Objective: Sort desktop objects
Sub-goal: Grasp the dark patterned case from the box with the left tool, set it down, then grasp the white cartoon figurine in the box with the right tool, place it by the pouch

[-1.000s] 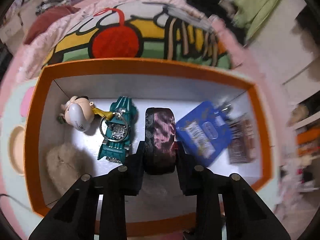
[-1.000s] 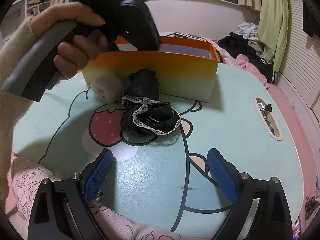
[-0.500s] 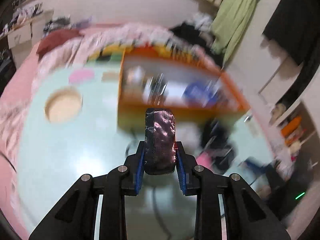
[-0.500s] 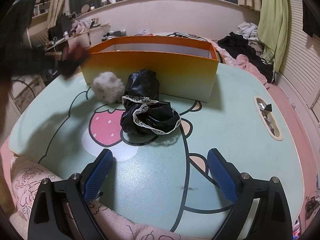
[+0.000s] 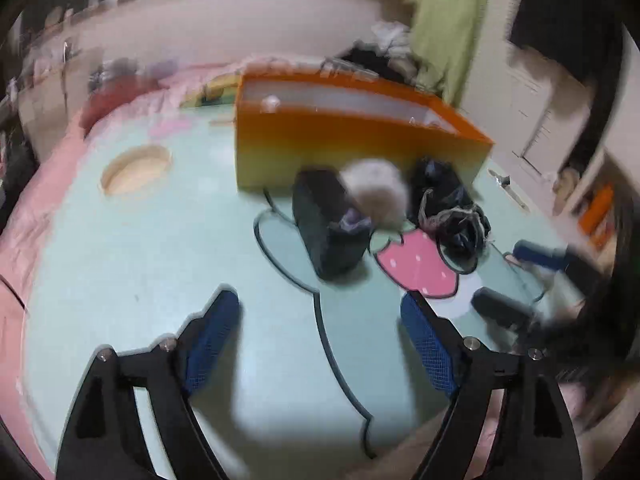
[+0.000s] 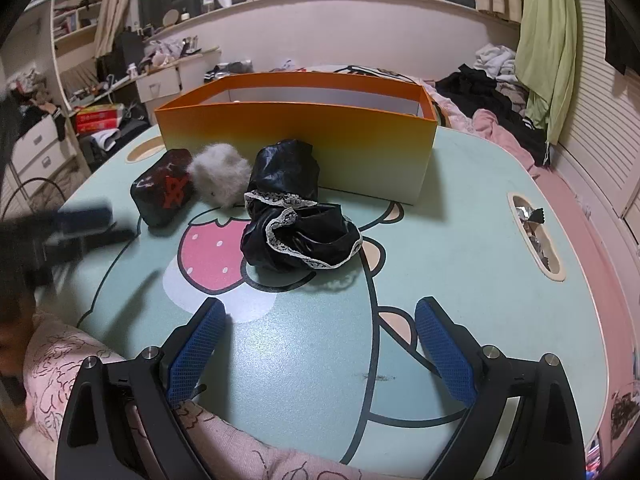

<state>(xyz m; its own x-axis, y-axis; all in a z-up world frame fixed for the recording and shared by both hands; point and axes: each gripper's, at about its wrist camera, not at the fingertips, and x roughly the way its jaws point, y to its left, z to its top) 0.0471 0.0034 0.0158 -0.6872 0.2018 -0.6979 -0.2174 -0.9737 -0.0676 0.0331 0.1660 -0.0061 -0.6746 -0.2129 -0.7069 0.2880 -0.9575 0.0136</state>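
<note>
An orange box [image 6: 296, 136] stands at the back of the mint table [image 6: 460, 248]; it also shows in the left wrist view [image 5: 352, 144]. In front of it lie a dark pouch with a red mark [image 6: 164, 192], a grey fluffy ball [image 6: 220, 180] and black lace-trimmed cloth [image 6: 296, 232]. The left wrist view shows the pouch [image 5: 328, 224], the ball [image 5: 376, 192] and the cloth [image 5: 452, 212] as well. My left gripper [image 5: 320, 340] is open and empty, short of the pouch. My right gripper [image 6: 320, 344] is open and empty, near the table's front edge.
The table has an oval cut-out at the left [image 5: 136, 168] and a slot holding foil scraps at the right [image 6: 536, 236]. Pink bedding [image 6: 68, 360] lies at the front left. Clothes [image 6: 488, 88] are piled behind the box.
My left gripper carried the dark pouch out of the orange box, set it on the table beside the fluffy ball, opened and pulled back. The right gripper has not moved.
</note>
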